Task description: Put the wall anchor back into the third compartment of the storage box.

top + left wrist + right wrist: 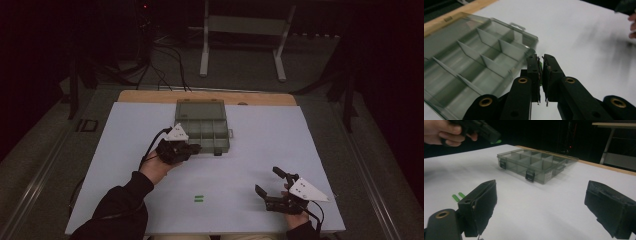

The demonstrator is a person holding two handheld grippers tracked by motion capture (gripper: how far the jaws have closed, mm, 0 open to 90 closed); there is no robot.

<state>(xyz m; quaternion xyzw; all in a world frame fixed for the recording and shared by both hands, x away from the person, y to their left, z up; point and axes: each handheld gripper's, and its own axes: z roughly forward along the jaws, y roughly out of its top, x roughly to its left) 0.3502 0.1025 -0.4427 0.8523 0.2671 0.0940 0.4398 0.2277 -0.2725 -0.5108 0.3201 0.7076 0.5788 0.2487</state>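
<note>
A clear compartment box (202,126) stood open, apparently unfilled. Beside its near edge, the left gripper (195,148) pinched a small green piece (540,65); two green pieces (199,199) lay nearer the person. The right gripper (267,184) rested, jaws spread.

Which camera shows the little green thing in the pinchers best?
The left gripper view: the green piece sits close up between the left gripper's shut jaws. The right gripper view shows its tip far off; the high view hides it.

Black two-jaw left gripper (192,148) with brass-ringed screws, grey three-cornered plate on top. Right gripper (270,184) matches (worn, ragged pads). Dark sleeves, black cables trailing.
</note>
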